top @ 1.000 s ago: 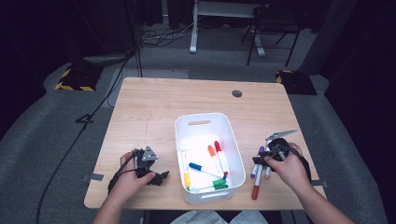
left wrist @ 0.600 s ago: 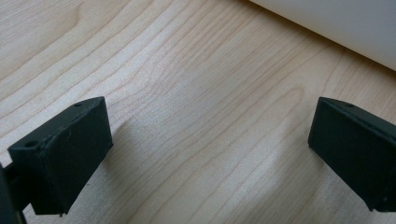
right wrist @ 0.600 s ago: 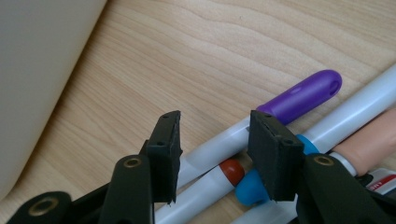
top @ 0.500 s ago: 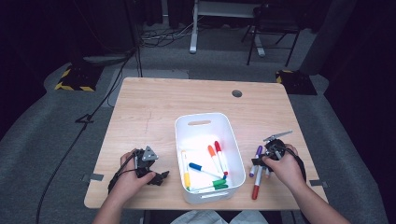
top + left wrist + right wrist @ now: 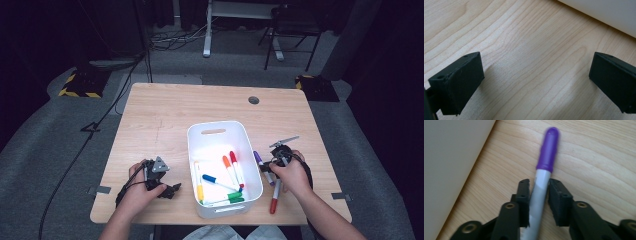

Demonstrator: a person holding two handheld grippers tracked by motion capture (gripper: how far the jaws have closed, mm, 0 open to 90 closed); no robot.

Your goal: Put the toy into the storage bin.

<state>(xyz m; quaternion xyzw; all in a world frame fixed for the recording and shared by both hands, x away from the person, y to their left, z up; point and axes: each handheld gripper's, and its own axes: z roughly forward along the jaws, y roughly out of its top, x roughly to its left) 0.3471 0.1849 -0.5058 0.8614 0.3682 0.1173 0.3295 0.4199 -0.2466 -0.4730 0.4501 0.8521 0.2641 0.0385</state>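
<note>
The right claw has just been closing and now clenches the purple marker, its jaws pressed against the grey barrel just below the purple cap. The marker lies on the bench, just right of the white bin; in the high view the marker sticks out past the right claw toward the far edge. A red marker lies on the bench near the same hand, closer to the near edge.

The left claw is released, its jaws wide apart over bare wood with the bin's wall close ahead. In the high view the left claw sits low at the bench's near left, pointing toward the bin.

Inside the bin lie several markers: orange, red, blue, yellow and green.
</note>
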